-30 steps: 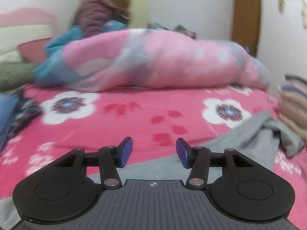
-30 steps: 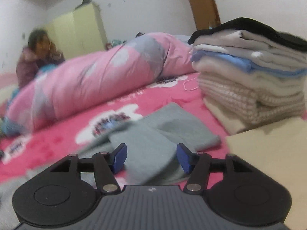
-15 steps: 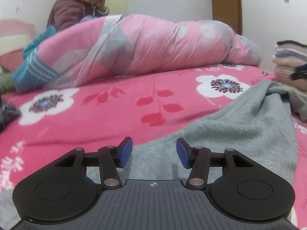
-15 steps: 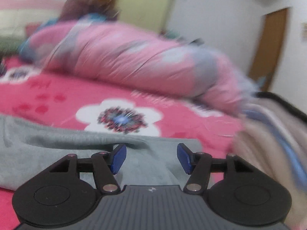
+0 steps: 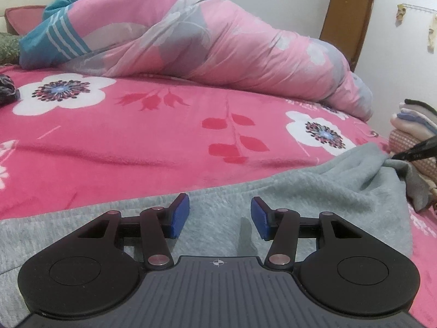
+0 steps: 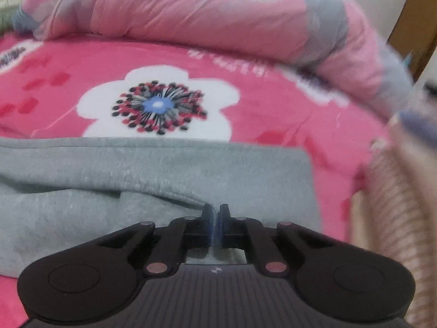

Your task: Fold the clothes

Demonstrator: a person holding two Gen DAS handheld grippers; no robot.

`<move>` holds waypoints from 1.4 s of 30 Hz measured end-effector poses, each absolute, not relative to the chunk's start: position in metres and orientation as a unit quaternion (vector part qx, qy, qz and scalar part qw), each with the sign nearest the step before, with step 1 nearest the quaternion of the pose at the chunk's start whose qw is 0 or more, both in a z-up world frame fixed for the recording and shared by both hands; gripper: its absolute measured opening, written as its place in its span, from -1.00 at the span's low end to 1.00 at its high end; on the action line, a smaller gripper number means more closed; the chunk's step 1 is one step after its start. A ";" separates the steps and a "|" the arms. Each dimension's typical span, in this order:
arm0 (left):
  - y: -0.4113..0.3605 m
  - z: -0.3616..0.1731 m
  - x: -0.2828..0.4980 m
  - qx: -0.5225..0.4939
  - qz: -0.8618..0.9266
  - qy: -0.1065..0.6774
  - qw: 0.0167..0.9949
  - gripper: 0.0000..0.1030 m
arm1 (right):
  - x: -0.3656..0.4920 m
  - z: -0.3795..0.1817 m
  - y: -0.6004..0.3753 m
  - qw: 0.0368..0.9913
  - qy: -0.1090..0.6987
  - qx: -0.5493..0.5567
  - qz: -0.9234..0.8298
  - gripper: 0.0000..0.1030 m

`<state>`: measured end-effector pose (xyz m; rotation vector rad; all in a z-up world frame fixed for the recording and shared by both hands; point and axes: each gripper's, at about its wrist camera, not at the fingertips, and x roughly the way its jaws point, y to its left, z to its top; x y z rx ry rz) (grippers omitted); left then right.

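A grey fleece garment (image 5: 300, 191) lies spread across the pink floral bedsheet (image 5: 136, 136). My left gripper (image 5: 220, 216) hovers open just above the garment, blue pads apart with only cloth beneath them. In the right wrist view the same grey garment (image 6: 136, 175) shows a folded flap, and my right gripper (image 6: 215, 216) is shut, pinching a fold of the grey fabric between its pads. The right gripper's dark finger (image 5: 418, 150) shows at the far right of the left wrist view, at the garment's raised edge.
A rolled pink and grey quilt (image 5: 218, 43) lies along the back of the bed. A stack of folded clothes (image 5: 415, 125) stands at the right, blurred in the right wrist view (image 6: 404, 177). A person sits behind the quilt at the far left.
My right gripper has lowered onto the grey garment and gone from open to shut on a fold. The left gripper has moved in closer over the cloth, staying open.
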<state>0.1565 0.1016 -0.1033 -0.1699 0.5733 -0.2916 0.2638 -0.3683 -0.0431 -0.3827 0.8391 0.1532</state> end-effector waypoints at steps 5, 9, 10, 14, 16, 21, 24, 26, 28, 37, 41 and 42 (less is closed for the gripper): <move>0.101 -0.100 0.153 -0.075 -0.122 0.266 0.953 -0.11 | 0.263 -0.018 -0.337 0.902 0.317 -0.290 0.037 -0.96; 0.102 -0.100 0.154 -0.073 -0.113 0.265 0.955 -0.12 | 0.289 -0.019 -0.323 0.889 0.300 -0.346 0.025 -0.96; 0.103 -0.100 0.154 -0.073 -0.110 0.266 0.955 -0.12 | 0.296 -0.023 -0.322 0.885 0.301 -0.356 0.022 -0.96; 0.102 -0.101 0.155 -0.067 -0.103 0.267 0.956 -0.12 | 0.319 -0.050 -0.325 0.870 0.324 -0.371 0.015 -0.96; 0.101 -0.101 0.155 -0.064 -0.101 0.270 0.956 -0.12 | 0.329 -0.063 -0.326 0.865 0.336 -0.374 0.018 -0.96; 0.100 -0.103 0.157 -0.058 -0.097 0.276 0.954 -0.12 | 0.346 -0.090 -0.331 0.860 0.358 -0.365 0.022 -0.97; 0.100 -0.105 0.158 -0.057 -0.098 0.280 0.953 -0.12 | 0.354 -0.104 -0.337 0.861 0.374 -0.343 0.029 -0.96; 0.101 -0.106 0.159 -0.059 -0.099 0.282 0.952 -0.12 | 0.359 -0.110 -0.343 0.867 0.382 -0.319 0.036 -0.94; 0.102 -0.106 0.159 -0.062 -0.100 0.283 0.952 -0.12 | 0.363 -0.098 -0.365 0.885 0.392 -0.247 0.033 -0.72; 0.104 -0.107 0.160 -0.068 -0.103 0.287 0.950 -0.12 | 0.326 0.003 -0.434 0.936 0.345 -0.058 -0.035 -0.28; 0.107 -0.108 0.162 -0.075 -0.106 0.289 0.949 -0.10 | 0.248 0.025 -0.450 0.945 0.320 -0.011 -0.058 0.02; 0.107 -0.108 0.162 -0.076 -0.107 0.289 0.948 -0.10 | 0.234 0.020 -0.458 0.940 0.334 0.022 -0.058 0.02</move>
